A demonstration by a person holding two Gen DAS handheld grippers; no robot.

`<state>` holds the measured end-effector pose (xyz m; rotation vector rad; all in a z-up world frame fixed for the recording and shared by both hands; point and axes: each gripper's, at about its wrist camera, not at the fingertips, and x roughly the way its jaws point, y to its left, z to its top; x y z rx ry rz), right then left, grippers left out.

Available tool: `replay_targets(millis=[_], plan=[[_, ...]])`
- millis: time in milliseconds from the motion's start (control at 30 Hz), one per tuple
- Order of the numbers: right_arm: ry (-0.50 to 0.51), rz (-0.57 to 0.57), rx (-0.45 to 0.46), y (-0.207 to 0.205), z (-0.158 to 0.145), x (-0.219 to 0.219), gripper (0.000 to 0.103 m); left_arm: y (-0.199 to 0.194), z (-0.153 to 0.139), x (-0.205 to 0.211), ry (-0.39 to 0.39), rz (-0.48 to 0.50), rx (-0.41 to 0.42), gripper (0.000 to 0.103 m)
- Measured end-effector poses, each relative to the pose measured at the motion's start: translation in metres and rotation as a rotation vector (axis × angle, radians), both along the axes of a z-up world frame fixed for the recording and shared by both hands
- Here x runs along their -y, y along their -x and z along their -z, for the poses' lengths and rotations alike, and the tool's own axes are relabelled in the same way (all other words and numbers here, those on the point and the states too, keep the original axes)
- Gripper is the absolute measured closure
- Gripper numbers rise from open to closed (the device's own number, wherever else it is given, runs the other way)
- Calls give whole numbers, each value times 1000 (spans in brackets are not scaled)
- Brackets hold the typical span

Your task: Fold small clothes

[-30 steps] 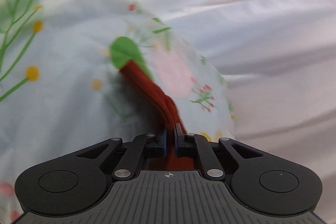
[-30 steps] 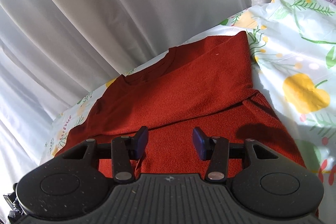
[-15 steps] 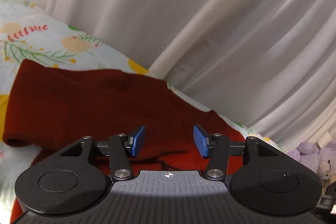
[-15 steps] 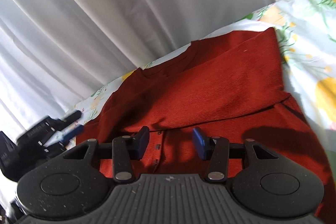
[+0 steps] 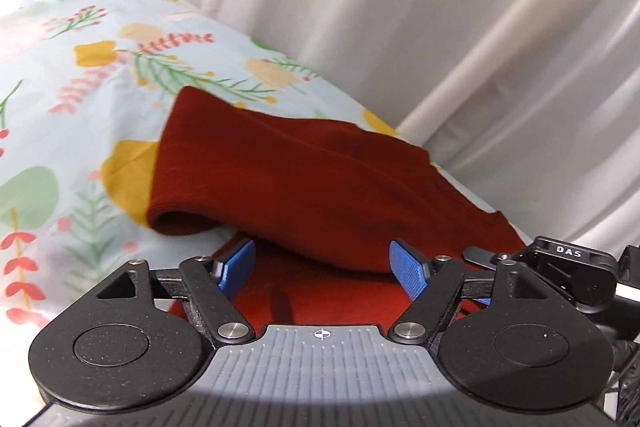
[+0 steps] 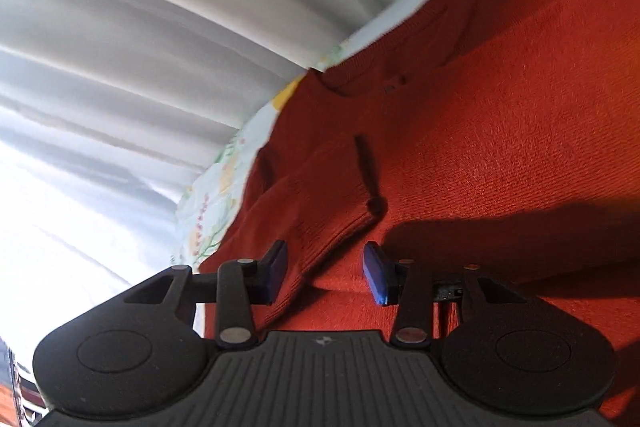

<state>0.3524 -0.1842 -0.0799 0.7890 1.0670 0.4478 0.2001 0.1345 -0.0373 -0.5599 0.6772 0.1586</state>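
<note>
A rust-red knit sweater (image 5: 304, 187) lies on a floral bedsheet (image 5: 80, 131), with one sleeve folded across its body. My left gripper (image 5: 322, 271) hovers just above the sweater's near part. Its jaws are opening wide and nothing is between the blue pads (image 5: 236, 269). In the right wrist view the sweater (image 6: 500, 131) fills the frame, collar at the top. My right gripper (image 6: 326, 275) is low over a ribbed fold edge (image 6: 340, 227) near the sweater's left side. Its jaws are closing with that edge between them, and the pads do not press on it.
White pleated curtains (image 5: 400, 7) hang right behind the bed, close to the sweater's far edge. Floral sheet lies bare to the left of the sweater. The black housing of the right-hand tool (image 5: 560, 267) shows at the right edge of the left wrist view.
The left gripper let go of the red cloth it held, opened wide and swung round to face the sweater. The right gripper dropped closer to the sweater's left side and its jaws narrowed.
</note>
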Motion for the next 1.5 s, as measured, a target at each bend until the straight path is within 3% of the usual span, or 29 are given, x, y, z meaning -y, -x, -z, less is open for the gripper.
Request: replay_targets(millis=[100, 200, 267, 400, 467, 567, 633, 767, 900, 1000, 1133, 1200, 1267, 1300, 1400, 1500], plan=[[-32, 30, -38, -9, 11, -8, 73, 5, 3, -5, 9, -24, -8, 18], [-7, 30, -31, -17, 12, -20, 97, 6, 2, -4, 0, -21, -14, 18], [83, 31, 39, -14, -1, -26, 98, 5, 2, -2, -12, -16, -13, 18], [309, 75, 305, 16, -52, -19, 99, 0, 3, -1, -16, -2, -14, 18], [390, 130, 362, 34, -64, -2, 99, -3, 4, 0, -11, 5, -15, 18], [482, 195, 347, 50, -60, 30, 99, -10, 6, 3, -4, 26, -18, 18], [484, 235, 269, 50, -47, 53, 98, -15, 7, 7, -5, 37, -23, 18], [353, 280, 142, 45, -22, 83, 91, -21, 7, 12, -7, 66, -27, 18], [239, 336, 131, 44, -13, 90, 87, -26, 8, 17, -20, 90, -41, 18], [318, 312, 165, 33, -15, 75, 98, -30, 8, 21, -34, 106, -49, 18], [574, 297, 405, 42, -44, 55, 98, -35, 9, 25, -51, 116, -63, 18], [720, 315, 456, 41, -47, 53, 98, -37, 10, 26, -57, 121, -74, 18], [741, 292, 401, 34, -43, 61, 93, -36, 8, 26, -66, 126, -73, 18], [706, 293, 358, 32, -40, 70, 91, -35, 6, 26, -72, 129, -68, 18], [564, 383, 302, 35, -35, 101, 64, -37, 0, 26, -91, 140, -53, 18], [489, 367, 247, 24, -27, 112, 61, -44, -4, 31, -117, 158, -41, 18]])
